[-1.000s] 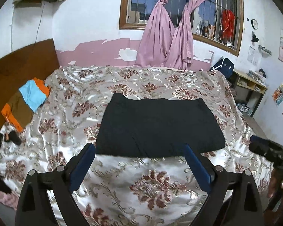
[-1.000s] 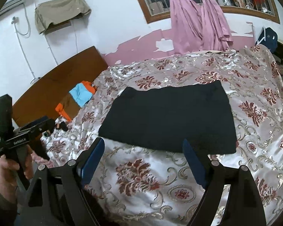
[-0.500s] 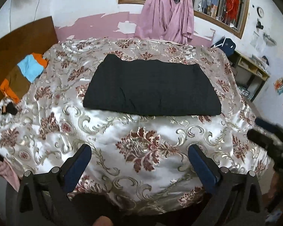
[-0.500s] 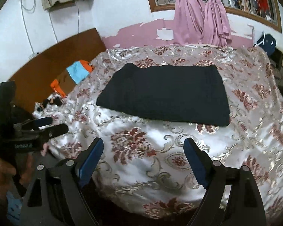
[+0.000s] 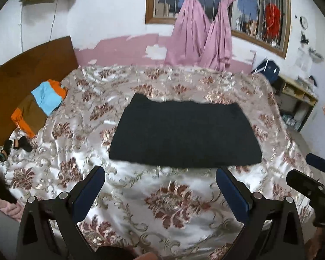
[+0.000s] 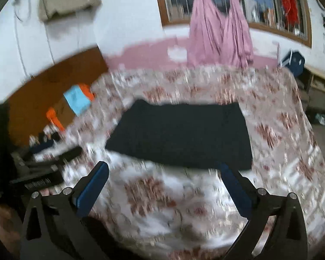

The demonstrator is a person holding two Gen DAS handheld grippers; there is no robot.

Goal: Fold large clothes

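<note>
A dark folded garment (image 5: 184, 134) lies flat as a neat rectangle in the middle of the bed (image 5: 175, 197), which has a shiny floral cover. It also shows in the blurred right wrist view (image 6: 182, 134). My left gripper (image 5: 160, 175) is open and empty, held above the bed's near edge, short of the garment. My right gripper (image 6: 162, 171) is open and empty, also near the front edge. The right gripper appears at the right of the left wrist view (image 5: 314, 177); the left gripper appears at the left of the right wrist view (image 6: 43, 164).
An orange, blue and brown folded garment (image 5: 39, 106) lies by the wooden headboard (image 5: 30, 62) at the left. Small dark items (image 5: 17, 145) lie below it. Pink curtains (image 5: 203, 30) hang at the window behind. A shelf unit (image 5: 296, 99) stands to the right.
Both grippers tilted down toward the bed edge half a second ago and have tilted back up. The right wrist view is now motion-blurred. The dark garment has not moved.
</note>
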